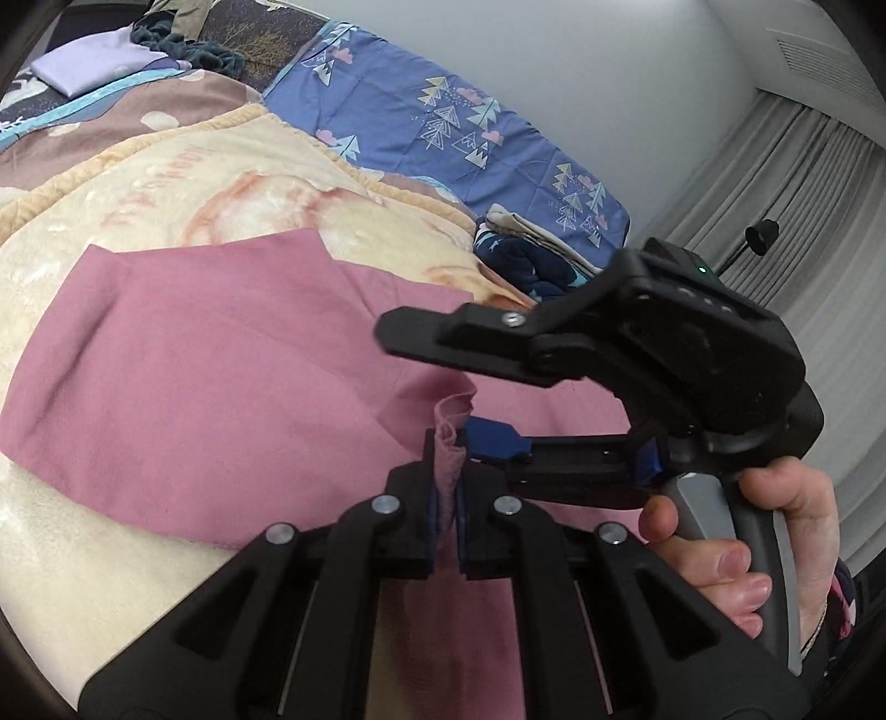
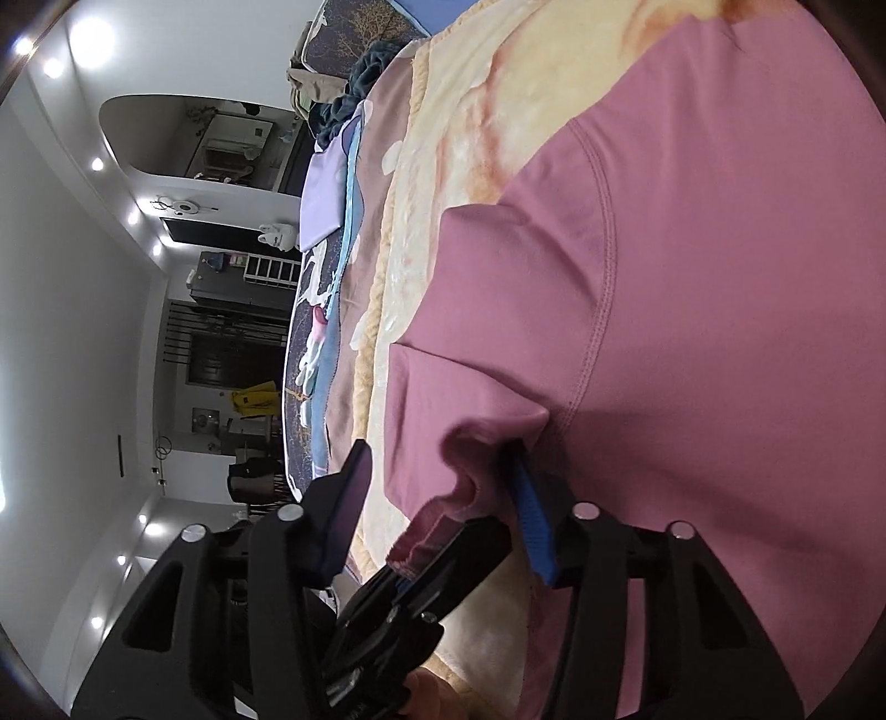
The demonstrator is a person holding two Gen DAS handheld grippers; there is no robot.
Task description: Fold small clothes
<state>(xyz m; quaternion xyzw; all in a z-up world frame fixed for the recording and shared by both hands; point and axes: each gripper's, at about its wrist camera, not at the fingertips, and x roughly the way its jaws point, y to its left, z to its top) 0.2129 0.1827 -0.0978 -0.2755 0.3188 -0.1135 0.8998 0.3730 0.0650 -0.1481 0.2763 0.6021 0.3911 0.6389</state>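
Note:
A pink garment (image 1: pixel 210 365) lies spread on a cream fleece blanket (image 1: pixel 83 554) on a bed. My left gripper (image 1: pixel 446 471) is shut on a bunched edge of the pink garment, which sticks up between its blue pads. My right gripper (image 1: pixel 437 387) hovers just beyond it, jaws wide apart, one finger above and one blue-padded finger below the pinched fold. In the right wrist view the right gripper (image 2: pixel 443 482) is open around the raised fold of the pink garment (image 2: pixel 692 332); the left gripper (image 2: pixel 443 548) holds that edge just below.
A blue patterned quilt (image 1: pixel 443 122) and a dark blue bundle of cloth (image 1: pixel 526 260) lie at the far side of the bed. A folded lilac cloth (image 1: pixel 94 66) and dark clothes (image 1: pixel 188 50) lie at the far end. Grey curtains (image 1: pixel 775 183) hang to the right.

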